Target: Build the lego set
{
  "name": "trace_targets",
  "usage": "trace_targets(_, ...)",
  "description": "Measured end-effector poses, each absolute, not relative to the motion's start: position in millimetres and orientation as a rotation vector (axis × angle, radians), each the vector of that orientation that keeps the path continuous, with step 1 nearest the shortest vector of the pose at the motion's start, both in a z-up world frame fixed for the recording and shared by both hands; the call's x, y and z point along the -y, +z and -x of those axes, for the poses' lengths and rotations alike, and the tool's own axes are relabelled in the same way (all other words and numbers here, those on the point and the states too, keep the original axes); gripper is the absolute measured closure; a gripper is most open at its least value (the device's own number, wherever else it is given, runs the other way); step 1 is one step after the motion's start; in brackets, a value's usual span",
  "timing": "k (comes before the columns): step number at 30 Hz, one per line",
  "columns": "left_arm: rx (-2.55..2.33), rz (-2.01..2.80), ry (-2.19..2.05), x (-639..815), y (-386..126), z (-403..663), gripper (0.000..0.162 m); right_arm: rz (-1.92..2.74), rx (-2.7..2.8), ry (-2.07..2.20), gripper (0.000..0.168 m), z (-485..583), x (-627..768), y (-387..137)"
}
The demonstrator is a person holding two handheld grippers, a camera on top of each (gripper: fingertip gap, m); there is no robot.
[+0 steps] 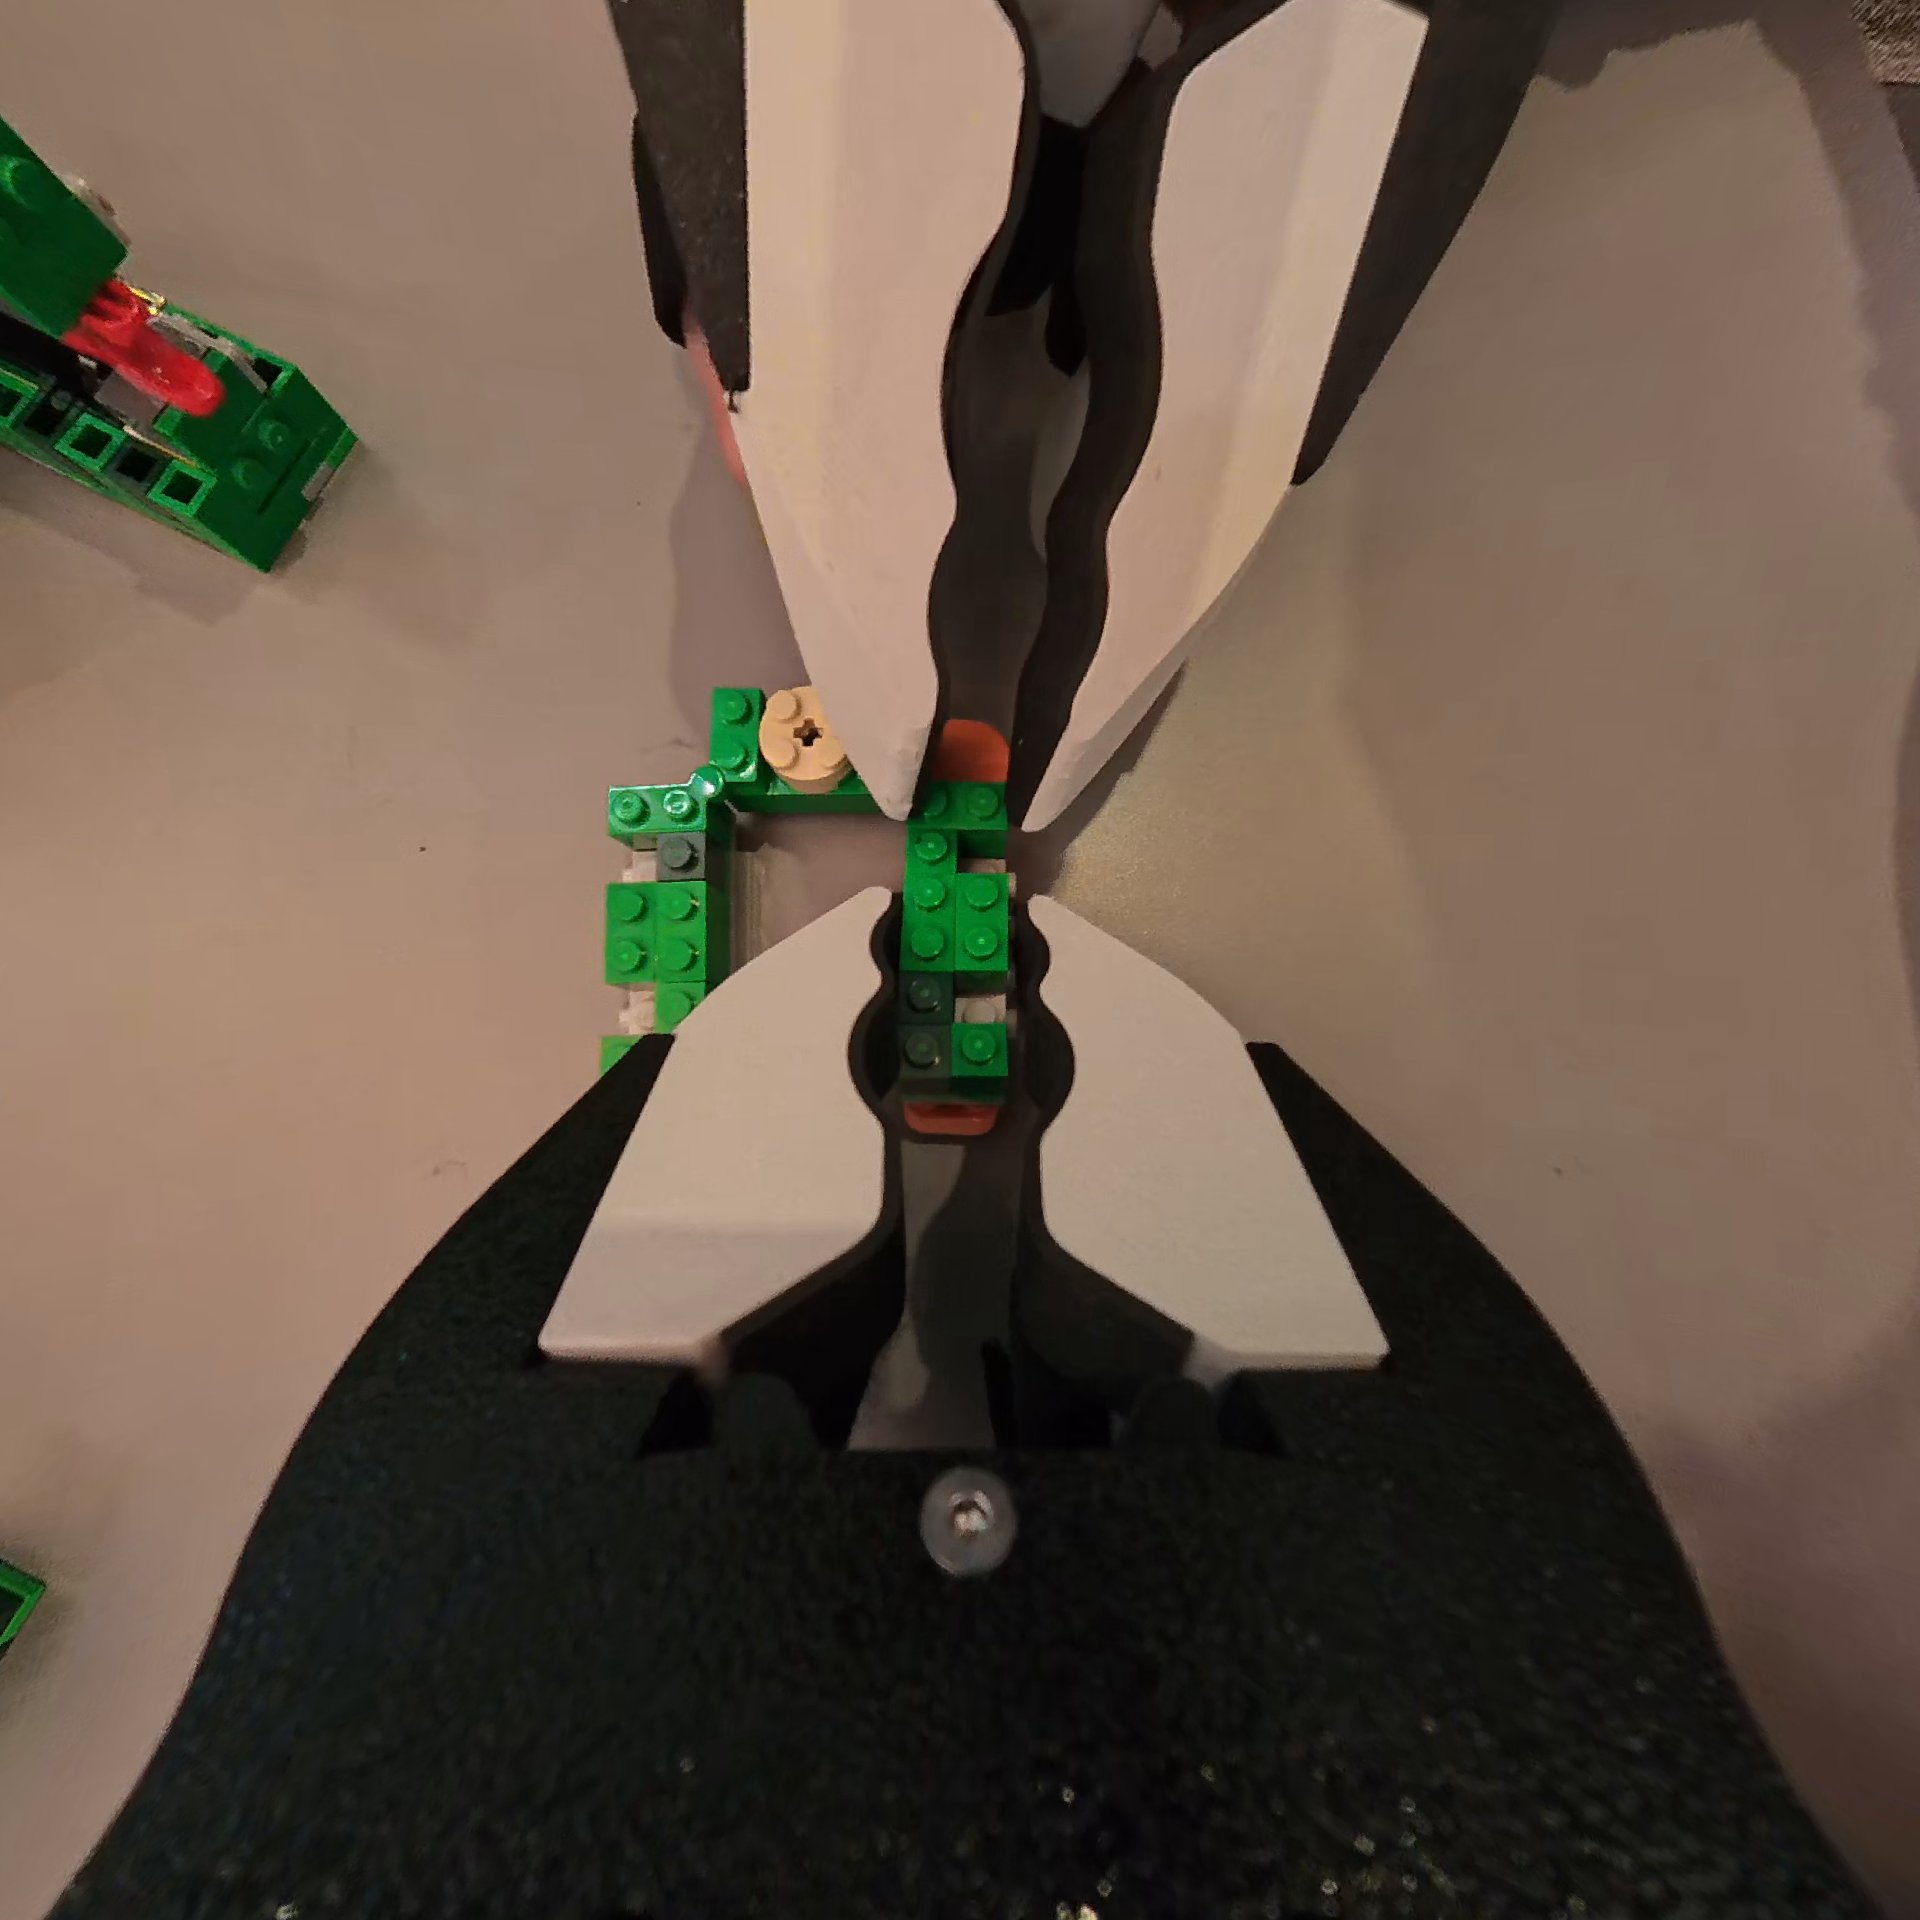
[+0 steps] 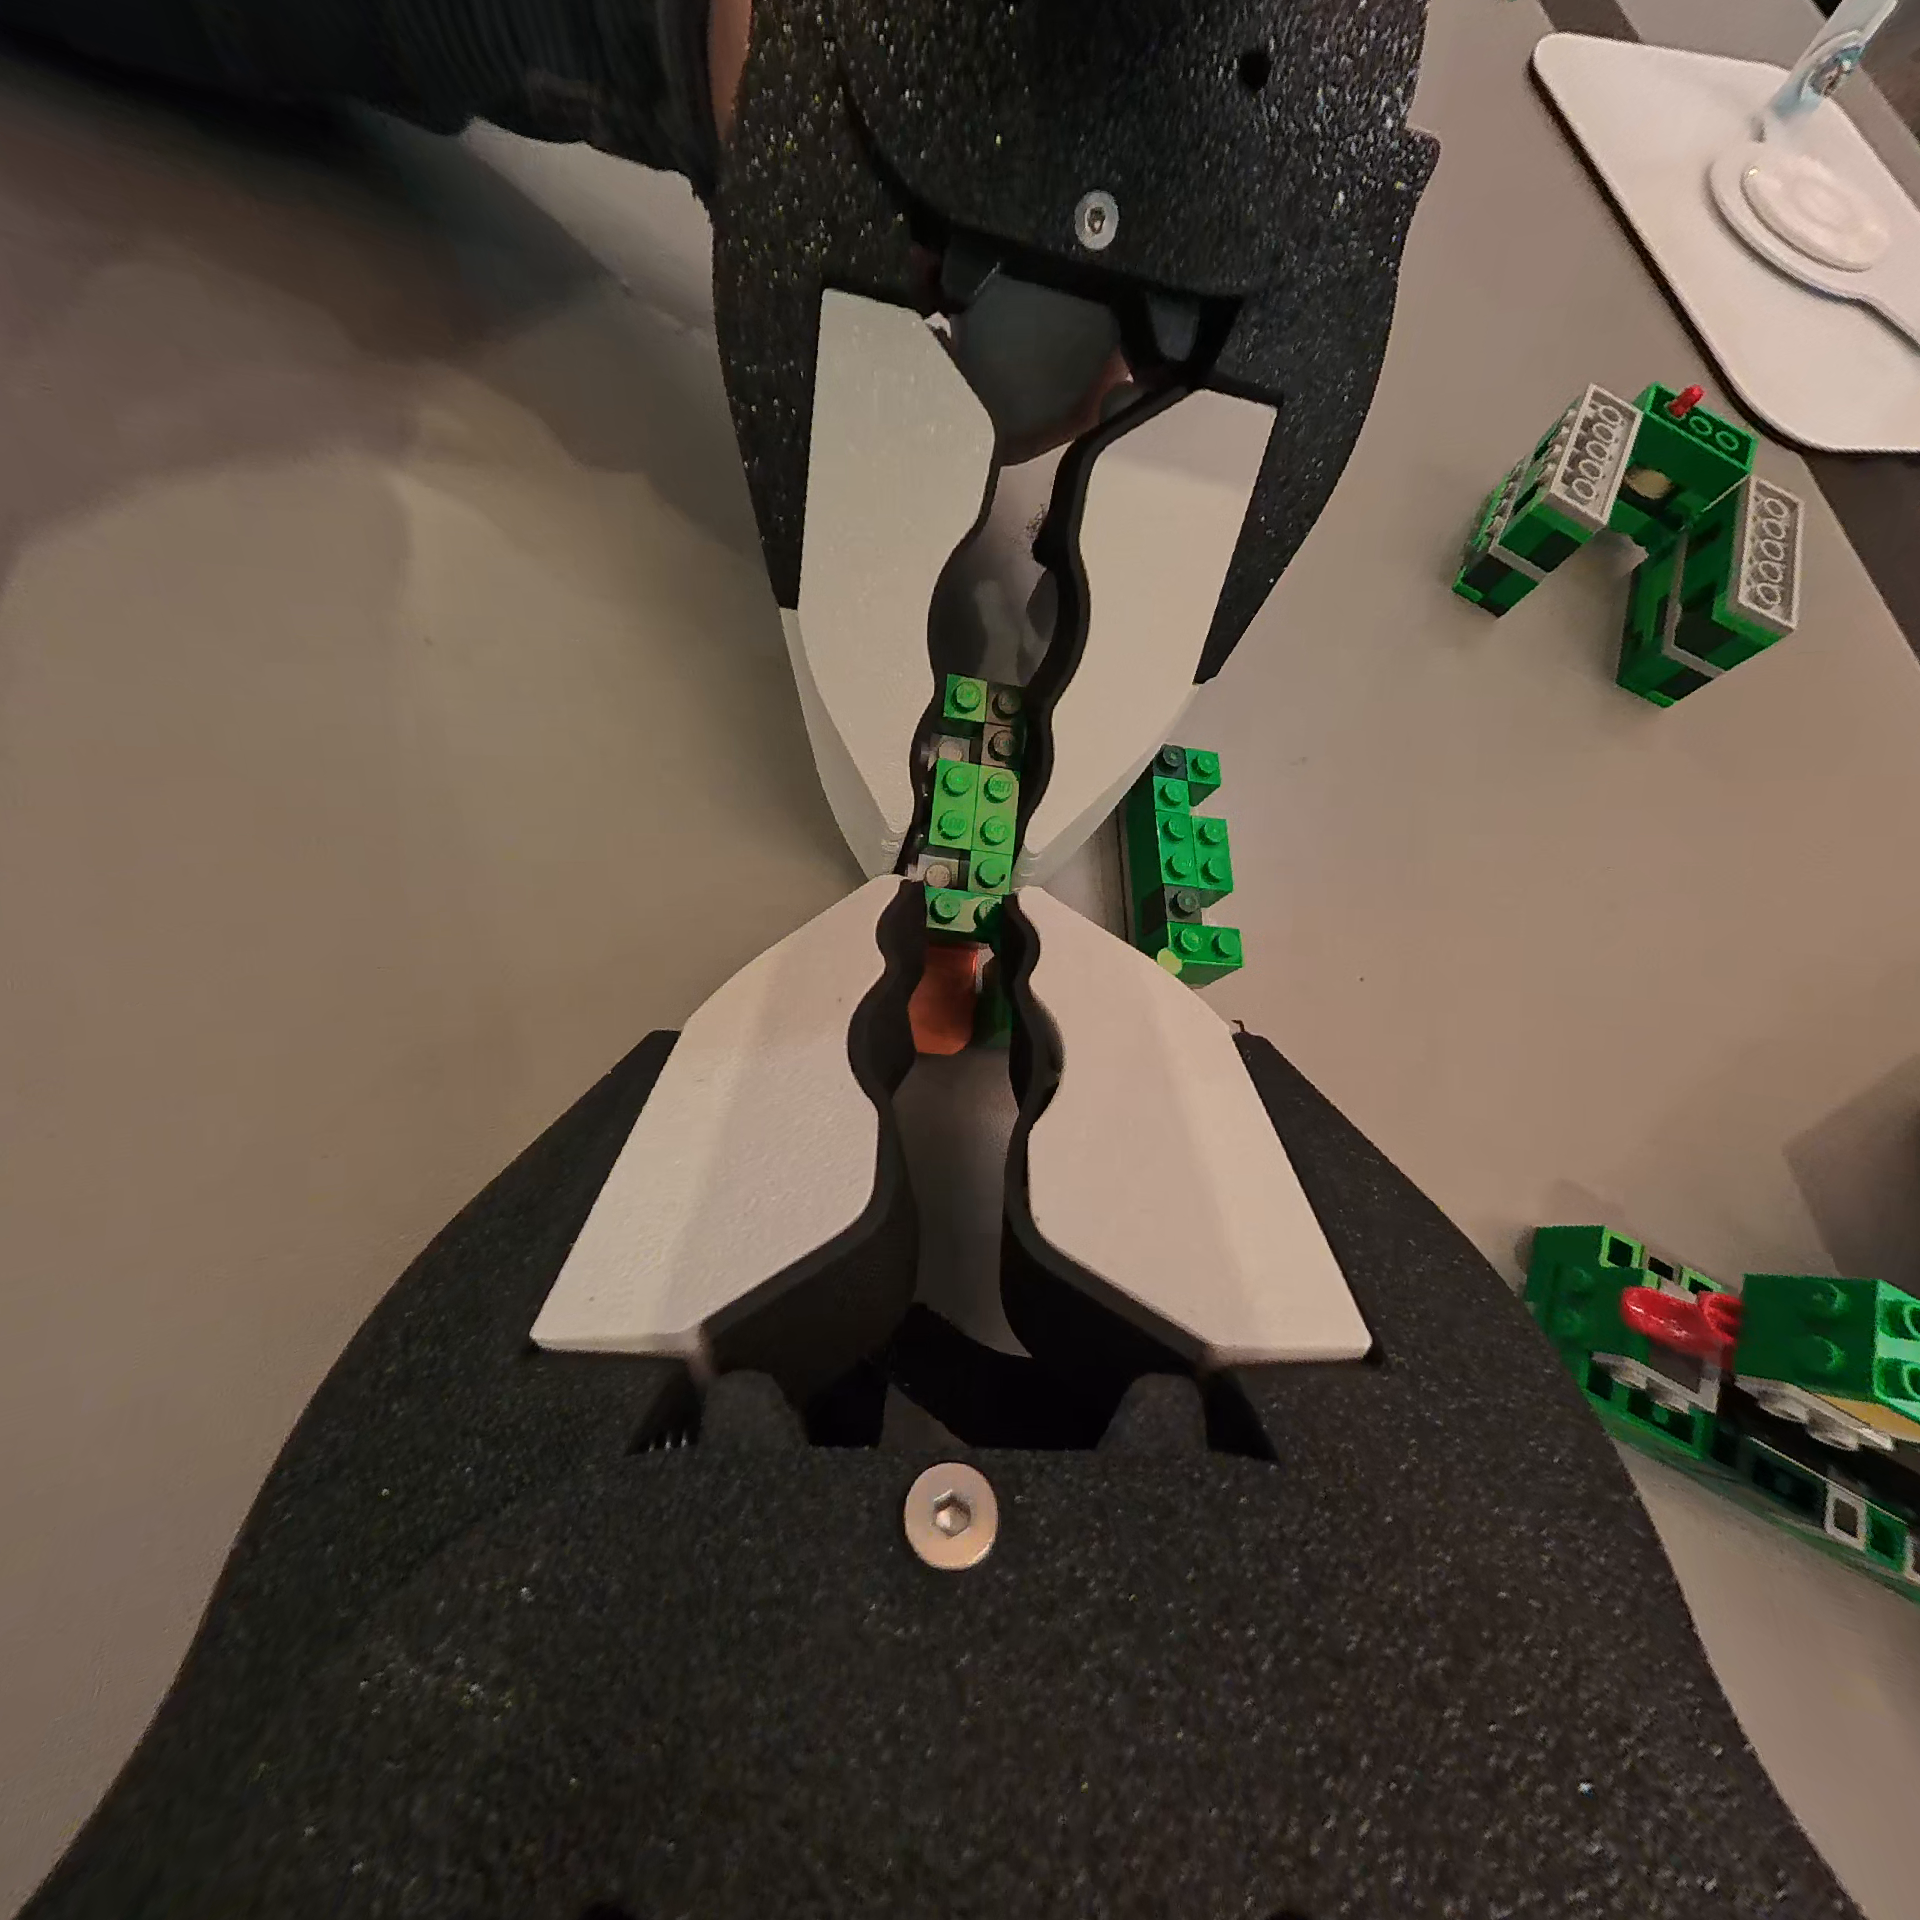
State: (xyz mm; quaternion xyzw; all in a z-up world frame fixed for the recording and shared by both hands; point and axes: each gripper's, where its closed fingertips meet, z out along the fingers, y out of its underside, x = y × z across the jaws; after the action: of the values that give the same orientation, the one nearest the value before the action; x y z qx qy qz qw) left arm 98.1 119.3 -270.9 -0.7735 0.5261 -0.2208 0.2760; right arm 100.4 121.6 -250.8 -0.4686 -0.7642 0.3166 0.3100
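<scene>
Green strip: one arm of a U-shaped green brick frame (image 1: 727, 821), a studded strip (image 1: 956, 935) with a red-brown end piece (image 1: 971, 758) at each end, lying on the grey counter (image 1: 364, 1039).
Left tongs (image 1: 956, 904): pinching the strip across its width, tips about midway along it; strip runs straight ahead between the fingers.
Long axis: in line with both tongs, which face each other along it, tips nearly meeting.
Right tongs (image 2: 956, 894): pressed onto the far end of the same strip, fingers flanking its red-brown end piece.
Other arm of frame: just beside the left tongs, on their left side (image 1: 655, 925); seen from the right tongs it lies just to their right (image 2: 1190, 862).
Tan round piece (image 1: 800, 738): on the crossbar, touching distance from the right tongs' tip.
Nearer hand: neither; both already grip.
Judgement: next move likely a squeeze or pull along the strip's length.
Loose builds: green assemblies well apart, left of the left tongs (image 1: 156, 395).
</scene>
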Motion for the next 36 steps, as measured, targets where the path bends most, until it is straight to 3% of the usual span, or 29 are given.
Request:
trace_targets(30,-1.39,2.077,-0.625,-119.2,-270.7,-98.4,0.143,1.223,1.933,0.815,0.152,-98.7,-122.3,-251.6)
trace_targets(36,-1.393,2.076,-0.614,-119.5,-270.8,-98.3,0.143,1.195,1.967,0.802,0.129,-99.8,-118.9,-254.2)
